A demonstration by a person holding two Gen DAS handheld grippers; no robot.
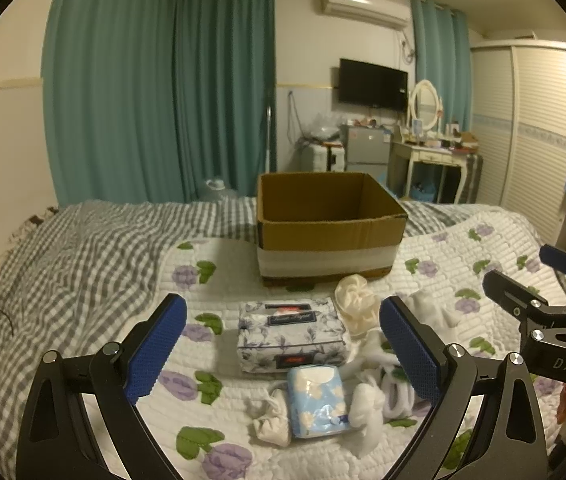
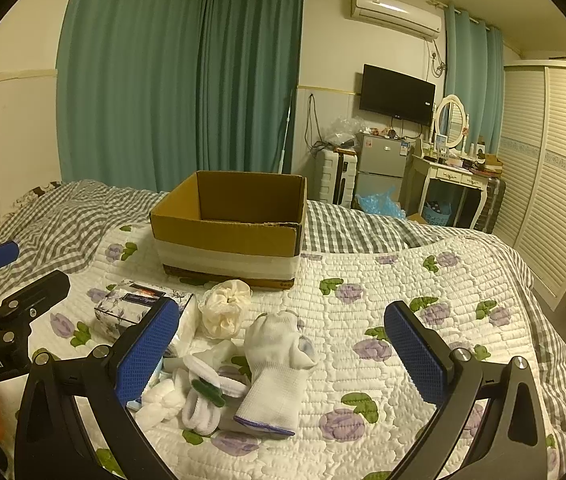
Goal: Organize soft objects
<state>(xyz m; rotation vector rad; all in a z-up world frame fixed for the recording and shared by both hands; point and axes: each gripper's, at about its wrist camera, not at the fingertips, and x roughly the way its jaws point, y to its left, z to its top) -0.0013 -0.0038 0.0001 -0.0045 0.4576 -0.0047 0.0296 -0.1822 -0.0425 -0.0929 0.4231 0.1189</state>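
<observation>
The left gripper (image 1: 283, 350) fills the lower part of the left wrist view, its two black arms rising from the bottom corners, jaws spread wide, blue pads (image 1: 157, 346) facing inward with nothing between them. The right gripper (image 2: 283, 354) sits the same way in the lower part of the right wrist view, jaws wide apart and holding nothing. Each gripper also shows in the other's view: the right one at the right edge, the left one at the left edge, both level and side by side.

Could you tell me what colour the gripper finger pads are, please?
Blue, with a dotted texture; the pads show best in the left wrist view.
</observation>
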